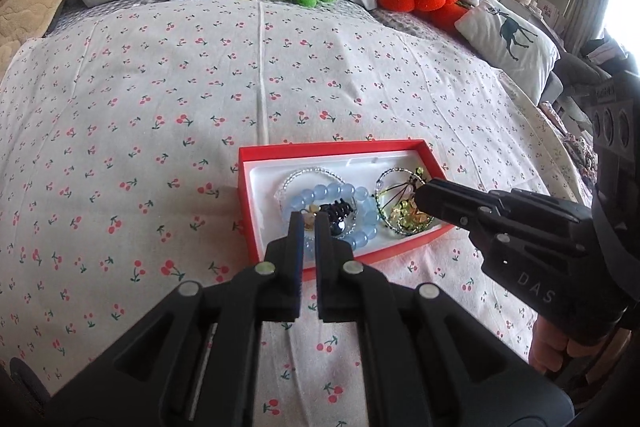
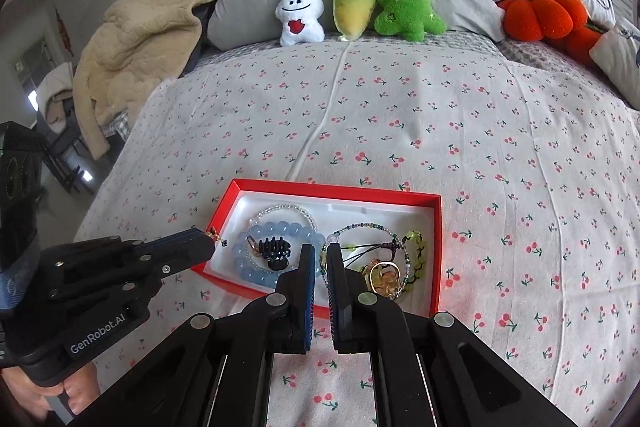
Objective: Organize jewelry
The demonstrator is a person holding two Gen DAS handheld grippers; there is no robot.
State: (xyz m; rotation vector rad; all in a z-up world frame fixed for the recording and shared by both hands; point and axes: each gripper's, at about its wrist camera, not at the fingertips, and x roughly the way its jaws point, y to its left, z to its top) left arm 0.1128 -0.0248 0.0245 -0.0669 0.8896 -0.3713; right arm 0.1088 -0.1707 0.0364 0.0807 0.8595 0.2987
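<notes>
A red box [image 2: 437, 251] with a white liner lies on the cherry-print bedspread. Its left half holds a blue bead bracelet [image 2: 298, 230], a clear bead bracelet [image 2: 280, 207], a black hair claw [image 2: 276, 251] and a gold hoop. The right half holds a dark bead necklace [image 2: 362, 227], green beads [image 2: 418, 247] and gold pieces [image 2: 384, 277]. My left gripper [image 1: 309, 223] hovers over the box's left half, shut; in the right wrist view a small gold-and-dark dangling piece [image 2: 218, 237] hangs at its tip. My right gripper [image 2: 320, 251] is shut with nothing in it, above the box's near edge.
Three plush toys [image 2: 352, 7] and an orange plush pumpkin [image 2: 540, 13] line the grey pillows at the bed's head. A beige blanket [image 2: 136, 47] is heaped at the far left. A deer-print cushion [image 1: 512, 39] lies at the bed's right side.
</notes>
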